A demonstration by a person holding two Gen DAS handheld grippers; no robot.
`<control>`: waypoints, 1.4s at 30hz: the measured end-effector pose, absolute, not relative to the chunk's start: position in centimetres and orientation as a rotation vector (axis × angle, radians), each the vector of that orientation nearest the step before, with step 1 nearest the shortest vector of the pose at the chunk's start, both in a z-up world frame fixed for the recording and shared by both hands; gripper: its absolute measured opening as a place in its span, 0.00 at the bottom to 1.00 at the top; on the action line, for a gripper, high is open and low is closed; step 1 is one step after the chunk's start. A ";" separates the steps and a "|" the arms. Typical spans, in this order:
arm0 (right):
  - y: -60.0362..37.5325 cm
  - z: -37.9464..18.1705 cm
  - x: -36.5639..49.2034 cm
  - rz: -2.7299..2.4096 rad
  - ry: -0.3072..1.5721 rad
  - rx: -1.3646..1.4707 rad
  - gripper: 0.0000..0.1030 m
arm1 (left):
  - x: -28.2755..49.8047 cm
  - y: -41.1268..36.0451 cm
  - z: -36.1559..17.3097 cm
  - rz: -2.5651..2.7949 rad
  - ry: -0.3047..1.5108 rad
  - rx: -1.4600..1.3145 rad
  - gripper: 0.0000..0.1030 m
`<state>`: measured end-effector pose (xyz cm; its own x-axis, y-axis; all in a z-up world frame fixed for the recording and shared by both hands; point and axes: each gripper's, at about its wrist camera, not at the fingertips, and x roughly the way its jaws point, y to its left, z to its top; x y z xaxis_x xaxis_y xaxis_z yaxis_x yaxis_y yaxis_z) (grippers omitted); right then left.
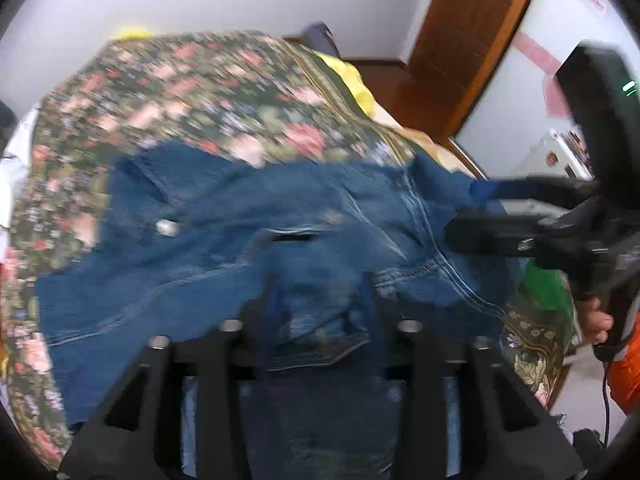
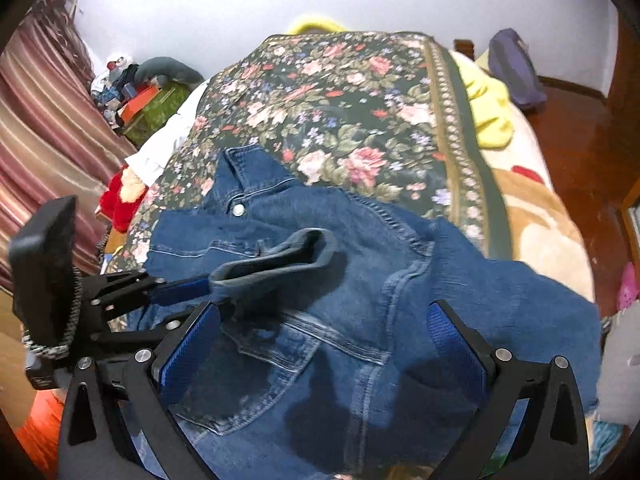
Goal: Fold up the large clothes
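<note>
Denim fills the near field of both wrist views: the denim jacket [image 2: 320,280] lies crumpled on the bed [image 2: 532,216], directly under and ahead of both tools. The right hand-held gripper [image 2: 324,344] hangs over a chest pocket with its blue pads spread wide and nothing between them. Just to its left, the left hand-held gripper [image 2: 208,286] reaches in level from the side; its jaws stand partly apart, and a grey-lined cuff or hem sits at the tips, though whether the pads press it I cannot tell. The left wrist view is too blurred to settle that. Judging from the collar and metal button [image 2: 239,210] at the far left, the jacket's long axis runs crosswise, left to right. Beyond it the floral bedspread [image 2: 340,92] offers open, flat room for spreading; the bed's right edge, near a yellow cloth [image 2: 490,120], lies close.
</note>
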<state>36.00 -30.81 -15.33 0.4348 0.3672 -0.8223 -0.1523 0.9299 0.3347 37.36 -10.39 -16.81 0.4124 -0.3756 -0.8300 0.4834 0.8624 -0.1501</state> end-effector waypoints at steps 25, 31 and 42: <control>-24.0 -21.2 41.8 0.291 1.190 0.077 0.18 | 38.3 16.3 -29.0 0.145 1.136 0.079 0.73; -24.5 -18.0 41.8 0.234 1.094 -0.012 0.13 | 37.3 15.7 -28.8 0.123 1.138 0.090 0.73; -27.4 -21.5 40.1 0.124 1.207 -0.100 0.13 | 36.6 12.9 -29.8 0.138 1.163 0.244 0.82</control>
